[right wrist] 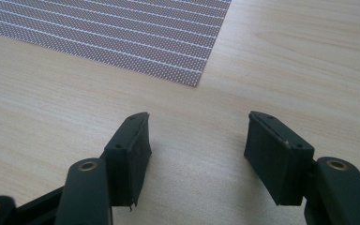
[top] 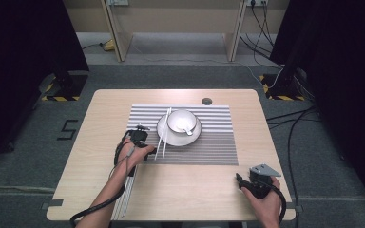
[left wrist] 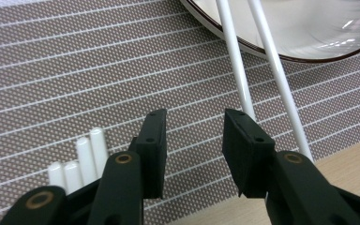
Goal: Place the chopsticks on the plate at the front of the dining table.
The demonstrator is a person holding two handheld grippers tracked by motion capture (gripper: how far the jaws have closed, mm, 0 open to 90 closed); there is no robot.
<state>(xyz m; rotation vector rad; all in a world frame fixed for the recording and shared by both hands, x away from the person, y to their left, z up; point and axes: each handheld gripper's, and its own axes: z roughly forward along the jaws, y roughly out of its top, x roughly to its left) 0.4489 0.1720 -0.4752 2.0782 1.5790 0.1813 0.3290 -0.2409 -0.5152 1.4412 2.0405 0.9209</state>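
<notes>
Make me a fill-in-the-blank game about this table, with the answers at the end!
1. The white bowl sits on a white ____.
2. Inside the bowl lies a white ____.
3. The chopsticks lean on the plate's ____ side, as the high view shows it.
4. Both the left tongs and the right tongs are ____, with nothing between their jaws.

Answers: plate; spoon; left; open

Left tongs and right tongs gape (both empty).
</notes>
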